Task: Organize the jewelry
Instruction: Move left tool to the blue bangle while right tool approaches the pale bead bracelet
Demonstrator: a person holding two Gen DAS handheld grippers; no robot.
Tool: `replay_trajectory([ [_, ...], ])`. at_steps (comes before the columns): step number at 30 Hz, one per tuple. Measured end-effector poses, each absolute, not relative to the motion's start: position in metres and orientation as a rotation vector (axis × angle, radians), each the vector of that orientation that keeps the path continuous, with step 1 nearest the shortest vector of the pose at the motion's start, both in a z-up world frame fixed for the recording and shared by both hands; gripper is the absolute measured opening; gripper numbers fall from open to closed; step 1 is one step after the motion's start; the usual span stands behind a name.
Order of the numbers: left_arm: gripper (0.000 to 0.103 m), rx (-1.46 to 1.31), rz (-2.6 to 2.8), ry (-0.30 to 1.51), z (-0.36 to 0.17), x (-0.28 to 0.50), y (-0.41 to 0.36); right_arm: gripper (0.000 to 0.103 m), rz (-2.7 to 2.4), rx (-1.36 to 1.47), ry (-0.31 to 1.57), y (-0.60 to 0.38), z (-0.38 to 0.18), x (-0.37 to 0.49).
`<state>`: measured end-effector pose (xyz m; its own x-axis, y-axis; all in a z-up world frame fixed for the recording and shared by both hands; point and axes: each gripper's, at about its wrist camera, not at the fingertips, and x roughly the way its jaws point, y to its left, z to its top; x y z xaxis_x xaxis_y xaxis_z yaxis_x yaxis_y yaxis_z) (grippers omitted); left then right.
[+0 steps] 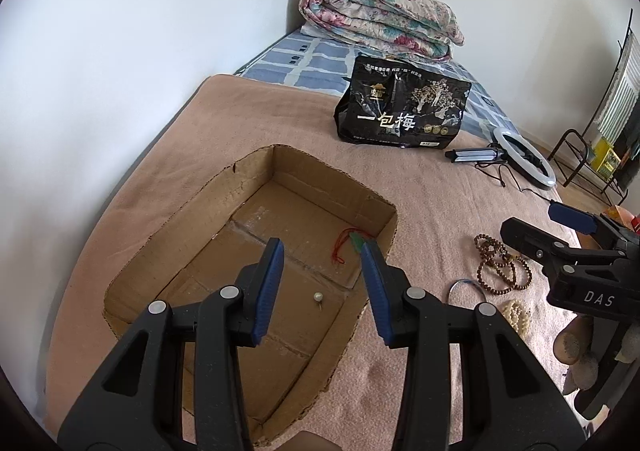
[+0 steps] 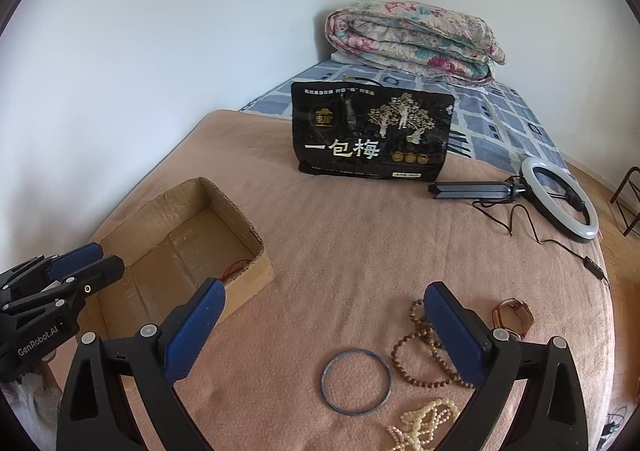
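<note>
The left gripper [image 1: 322, 255] is hanging over the open brown cardboard box [image 1: 192, 219], jaws parted on nothing. The right gripper [image 2: 324, 305] is spreading wide above the thin blue bangle [image 2: 356, 381], beside brown wooden beads [image 2: 420, 365] on the pink blanket [image 2: 340, 231].

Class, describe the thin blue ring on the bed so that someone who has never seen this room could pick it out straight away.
Start at the pink blanket covering the bed, then find the jewelry lying to the right of the cardboard box. The blue bangle lies flat there, left of the brown bead strands and above the cream pearls. Unlike those, it is one plain thin hoop.
</note>
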<state>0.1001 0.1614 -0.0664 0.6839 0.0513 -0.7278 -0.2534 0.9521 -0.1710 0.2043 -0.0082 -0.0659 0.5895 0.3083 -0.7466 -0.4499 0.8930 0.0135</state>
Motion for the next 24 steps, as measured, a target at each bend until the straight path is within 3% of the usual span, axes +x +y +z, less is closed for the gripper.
replay_trajectory([
  [14, 0.041, -0.222, 0.072, 0.821, -0.067, 0.114, 0.108, 0.102, 0.342, -0.133, 0.823, -0.115, -0.054, 0.186],
  [17, 0.056, -0.218, 0.054, 0.825, -0.068, 0.116, 0.098, 0.102, 0.314, -0.128, 0.832, -0.136, -0.058, 0.184],
  [24, 0.057, -0.195, 0.005, 0.848, -0.075, 0.122, 0.073, 0.102, 0.257, -0.109, 0.879, -0.178, -0.080, 0.182],
])
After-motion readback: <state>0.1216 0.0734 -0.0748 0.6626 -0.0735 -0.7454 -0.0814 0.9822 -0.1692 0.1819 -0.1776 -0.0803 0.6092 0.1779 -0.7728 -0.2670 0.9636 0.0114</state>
